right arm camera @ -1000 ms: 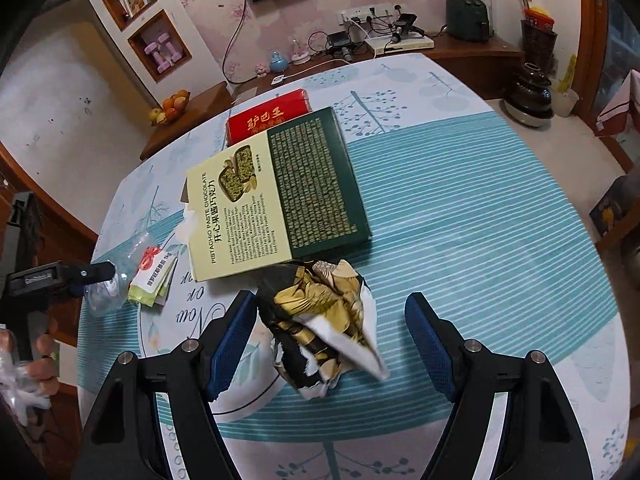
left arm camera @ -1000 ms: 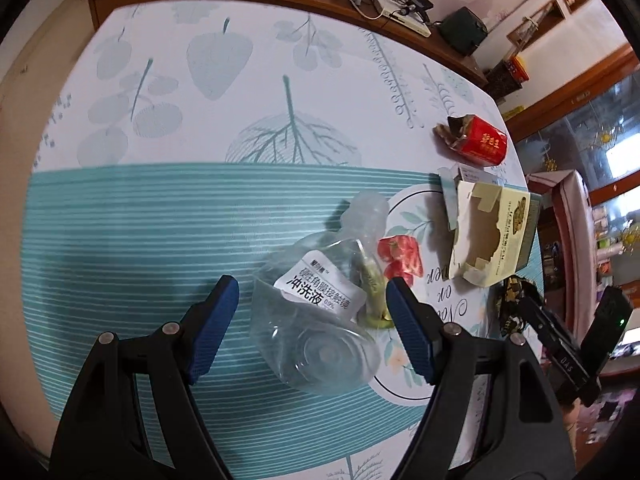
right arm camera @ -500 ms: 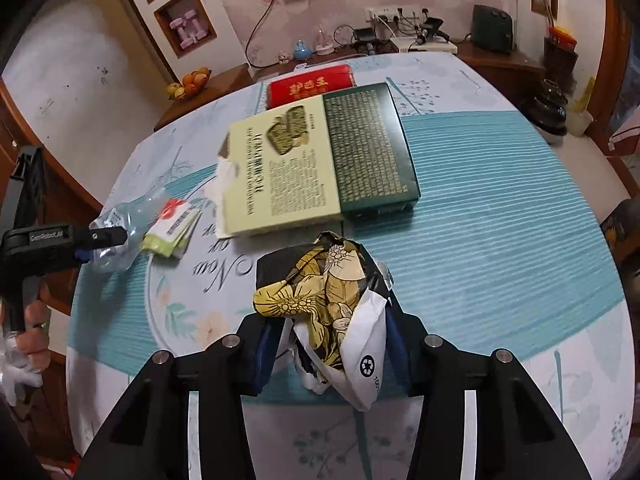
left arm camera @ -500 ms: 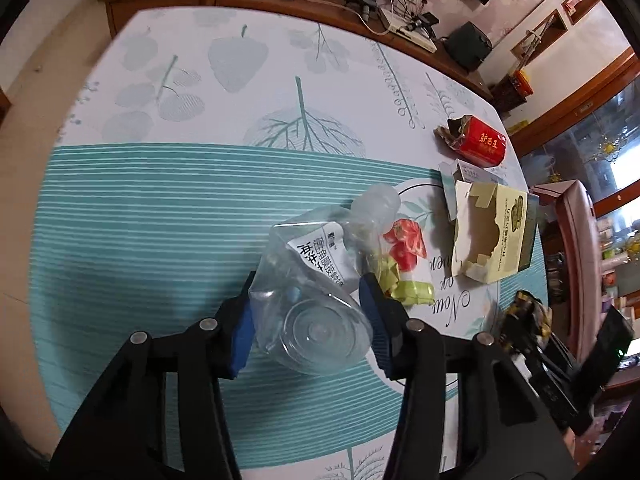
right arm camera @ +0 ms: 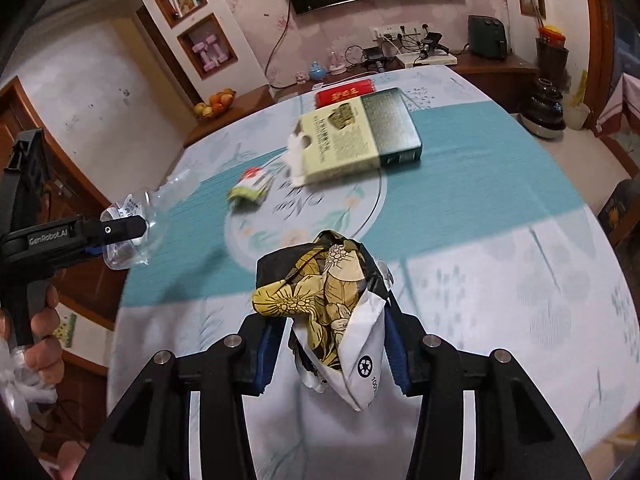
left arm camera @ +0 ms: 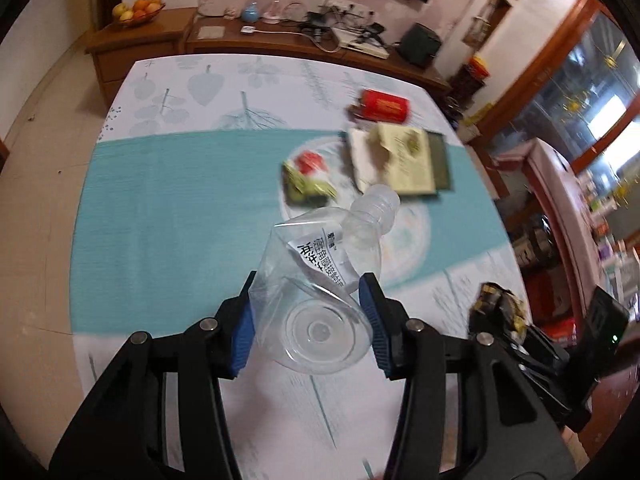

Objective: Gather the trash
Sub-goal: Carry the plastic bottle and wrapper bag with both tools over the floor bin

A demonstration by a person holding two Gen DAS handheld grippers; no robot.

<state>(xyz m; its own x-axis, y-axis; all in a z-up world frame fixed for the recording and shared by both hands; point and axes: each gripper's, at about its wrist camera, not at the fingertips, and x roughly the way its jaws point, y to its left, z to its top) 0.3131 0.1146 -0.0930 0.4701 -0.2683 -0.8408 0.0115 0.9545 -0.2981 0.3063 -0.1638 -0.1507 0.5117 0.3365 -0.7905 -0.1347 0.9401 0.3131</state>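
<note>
In our left gripper (left arm camera: 310, 330) the jaws are closed on a clear bottle (left arm camera: 320, 280), squeezing its crumpled body near the base; its long axis runs forward from the jaws, neck pointing away, and it hangs clear of the desk (left arm camera: 168, 208). In our right gripper (right arm camera: 328, 354) the jaws are clamped on a crumpled floral wrapper (right arm camera: 320, 296), which sticks up and forward out of them, also lifted.

Ahead of both jaws, three pieces lie on the desk: a small green-and-red packet (left arm camera: 306, 178) nearest, beyond it a torn green box (left arm camera: 400, 160), long axis across our view, and past that a red carton (left arm camera: 384, 106). We judge the left nearer the packet (though both are full).

No bin shows in either view, so where to drop is hidden. Motion blur smears the print.
</note>
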